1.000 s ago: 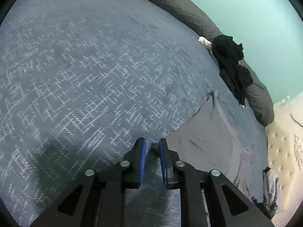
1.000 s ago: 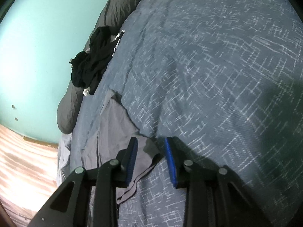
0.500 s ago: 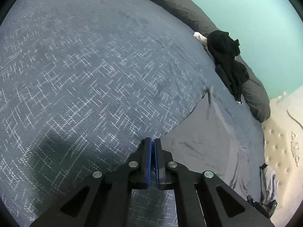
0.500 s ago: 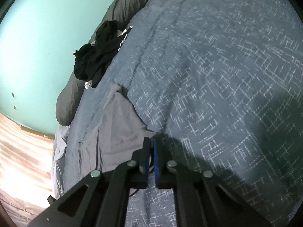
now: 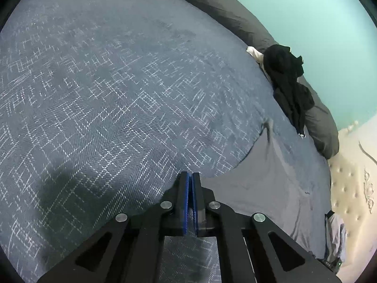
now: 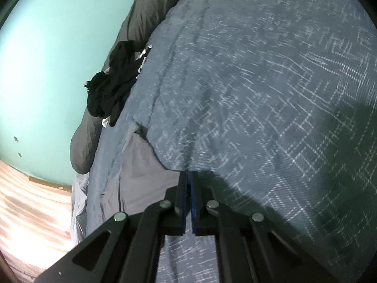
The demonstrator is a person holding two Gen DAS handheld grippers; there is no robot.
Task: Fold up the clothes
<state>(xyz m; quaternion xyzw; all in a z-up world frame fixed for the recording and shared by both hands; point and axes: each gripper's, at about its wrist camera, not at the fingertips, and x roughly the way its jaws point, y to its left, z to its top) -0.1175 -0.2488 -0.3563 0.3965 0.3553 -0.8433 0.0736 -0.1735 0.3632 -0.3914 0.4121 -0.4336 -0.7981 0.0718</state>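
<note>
Backdrop: teal wall (image 5: pixel 306 11), big bed with a blue crosshatch bedspread (image 5: pixel 106 99) filling both my views.

Garment: grey cloth (image 5: pixel 271 181), spread flat on the bedspread, near the bed's edge.

Left gripper (image 5: pixel 190 176): pads pinched together at the cloth's near edge; looks like it's got a corner.

Right gripper (image 6: pixel 188 176): same deal, clamped on another bit of that edge.

Which way it lies: cloth runs off to my left gripper's right and my right gripper's left, so it's strung between them, long axis running away toward the black clothes pile (image 5: pixel 287 82).

Nearer hand: honestly a tie.
</note>
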